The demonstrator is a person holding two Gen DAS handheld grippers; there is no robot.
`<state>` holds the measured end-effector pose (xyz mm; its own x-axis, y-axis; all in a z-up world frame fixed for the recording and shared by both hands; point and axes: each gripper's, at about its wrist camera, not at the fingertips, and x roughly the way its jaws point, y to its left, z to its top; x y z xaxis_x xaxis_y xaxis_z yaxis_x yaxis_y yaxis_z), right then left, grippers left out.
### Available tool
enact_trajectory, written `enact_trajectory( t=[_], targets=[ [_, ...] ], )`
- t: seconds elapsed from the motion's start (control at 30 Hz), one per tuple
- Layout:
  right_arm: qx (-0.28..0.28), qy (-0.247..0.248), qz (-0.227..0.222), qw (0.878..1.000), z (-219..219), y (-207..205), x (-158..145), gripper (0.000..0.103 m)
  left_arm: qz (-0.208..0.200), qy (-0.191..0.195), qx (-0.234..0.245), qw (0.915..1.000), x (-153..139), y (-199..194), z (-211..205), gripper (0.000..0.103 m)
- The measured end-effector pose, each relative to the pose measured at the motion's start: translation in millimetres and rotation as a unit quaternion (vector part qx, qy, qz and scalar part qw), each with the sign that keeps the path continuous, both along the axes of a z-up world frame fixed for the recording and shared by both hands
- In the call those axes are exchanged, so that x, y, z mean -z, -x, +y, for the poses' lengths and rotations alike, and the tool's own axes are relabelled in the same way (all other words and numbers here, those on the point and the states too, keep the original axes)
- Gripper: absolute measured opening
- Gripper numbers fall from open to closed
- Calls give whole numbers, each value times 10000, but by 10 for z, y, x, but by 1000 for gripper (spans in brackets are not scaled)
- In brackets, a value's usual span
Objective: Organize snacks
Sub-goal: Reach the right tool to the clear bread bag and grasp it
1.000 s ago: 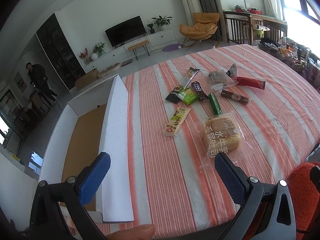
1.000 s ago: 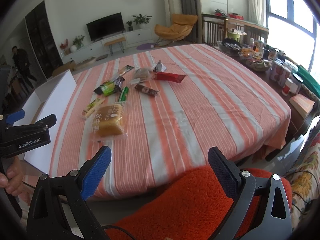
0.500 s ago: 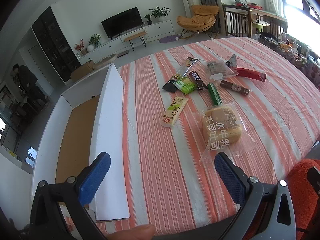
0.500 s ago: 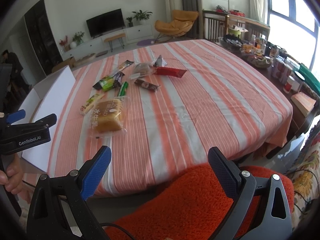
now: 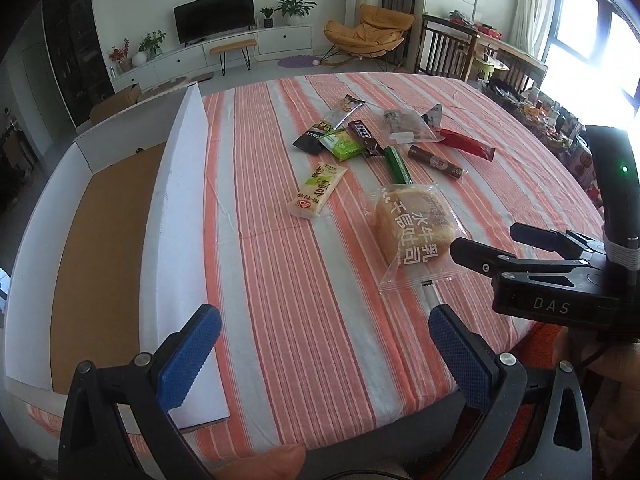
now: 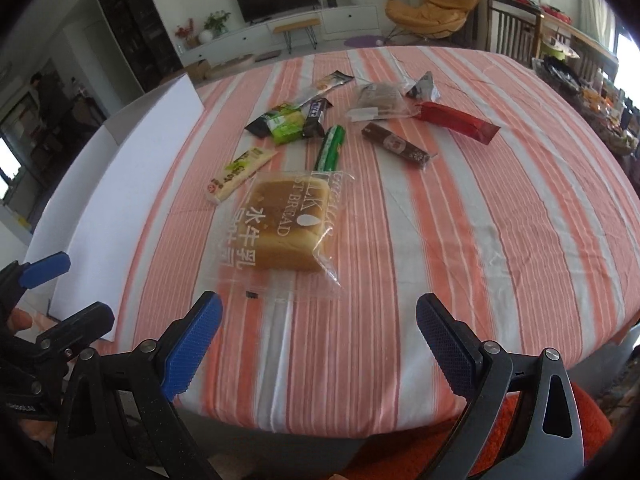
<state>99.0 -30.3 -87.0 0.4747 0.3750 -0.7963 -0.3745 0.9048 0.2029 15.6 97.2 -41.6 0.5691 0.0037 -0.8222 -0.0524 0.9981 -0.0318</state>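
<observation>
table: striped cloth [image 6: 460,208], snacks spread mid-table, none boxed yet by my read.
box: open white carton [image 5: 180,208] at the left table edge, brown floor bare where I can see it; tall near flap could snag a carried pack if I swing in low.
bread pack: bagged loaf [image 6: 280,228], biggest item, nearest the front edge; clear film loose and slick, so a pinch on the crimped seam may slip or tear, and squeezing the loaf would squash it.
small snacks: yellow-green bar [image 5: 318,194] just left of the bread, green stick [image 6: 330,148] touching its far end, brown bar [image 6: 396,146], red pack [image 6: 456,122]; flat wrappers, my pads may skid off.
right gripper [image 6: 318,332]: released, jaws wide, empty, just short of the bread.
left gripper [image 5: 324,344]: released, empty, near the box flap.
</observation>
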Motion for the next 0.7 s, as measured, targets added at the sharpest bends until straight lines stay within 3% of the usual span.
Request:
enact_trajectory(
  t=[0.13, 0.27, 0.37, 0.5, 0.53, 0.57, 0.7],
  targets=[
    [19, 4, -100, 9999, 335, -213, 81, 99, 46, 0, -145, 9999, 27, 28, 111, 103],
    [312, 673, 132, 9972, 508, -318, 378, 99, 132, 24, -150, 9998, 93, 44, 129, 103],
    [478, 792, 309, 9952, 438, -357, 541, 99, 229, 34, -52, 9997, 164, 7, 70, 103],
    [550, 292, 288, 9976, 112, -403, 542, 94, 330, 91, 155, 9993, 230, -80, -93, 103],
    [667, 305, 214, 9971, 7, -426, 504, 80, 348, 91, 233, 9991, 251, -102, -143, 103],
    [819, 324, 127, 9960, -122, -442, 454, 76, 383, 81, 326, 9987, 292, -132, -204, 103],
    [1595, 423, 81, 9863, -704, -621, 411, 76, 660, 79, 572, 9961, 585, -330, -433, 103]
  ],
)
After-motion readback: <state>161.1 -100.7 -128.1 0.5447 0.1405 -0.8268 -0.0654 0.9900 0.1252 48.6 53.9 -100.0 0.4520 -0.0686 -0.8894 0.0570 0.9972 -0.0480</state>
